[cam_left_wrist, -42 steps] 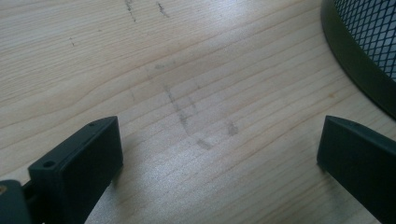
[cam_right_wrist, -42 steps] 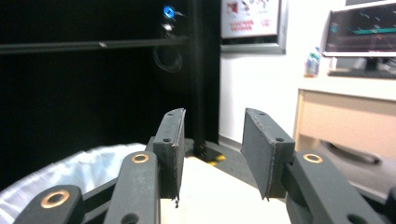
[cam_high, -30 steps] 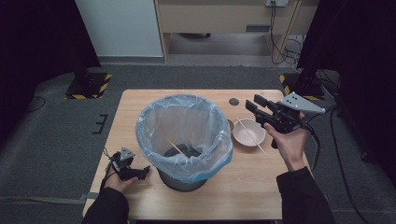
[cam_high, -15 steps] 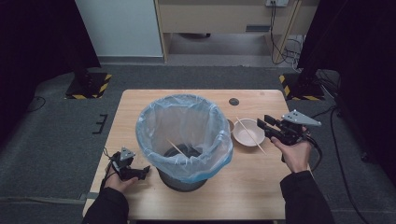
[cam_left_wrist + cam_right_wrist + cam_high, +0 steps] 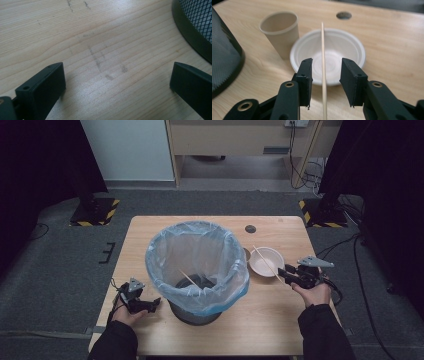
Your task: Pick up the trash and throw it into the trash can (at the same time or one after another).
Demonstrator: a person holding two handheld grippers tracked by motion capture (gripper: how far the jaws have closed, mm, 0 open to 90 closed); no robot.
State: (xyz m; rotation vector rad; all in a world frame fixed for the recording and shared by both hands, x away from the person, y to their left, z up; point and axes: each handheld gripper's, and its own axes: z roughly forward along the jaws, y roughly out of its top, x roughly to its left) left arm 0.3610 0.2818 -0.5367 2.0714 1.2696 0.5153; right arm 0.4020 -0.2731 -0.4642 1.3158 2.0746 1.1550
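The right gripper [image 5: 325, 67] sits low at the near side of the white bowl [image 5: 352, 50], and the wooden stick [image 5: 322, 55] that lies across the bowl's rim runs straight down the gap between the jaws. The jaws have just been closing in around it, yet they stand apart with a gap on each side of the stick, so nothing is clamped. From above, the same gripper [image 5: 286, 272] reaches toward the bowl [image 5: 260, 265] from the side away from the lined bin [image 5: 197, 265].

To take the stick cleanly, I'd keep the gripper level with the bowl's rim and finish the squeeze where the stick overhangs the near rim, so the pads close on wood alone and don't nudge the bowl. The stick is thin and round; centred in the gap as it is now, it should not roll off sideways, but a crooked close could flick it. Lift straight up before swinging toward the bin, since the paper cup [image 5: 279, 32] stands just beside the bowl on the bin side and tips easily.

The left gripper [image 5: 141, 304] rests on the counter [image 5: 105, 45] near the bin's dark base [image 5: 190, 35], jaws wide apart and empty; another stick [image 5: 189, 279] lies inside the bin
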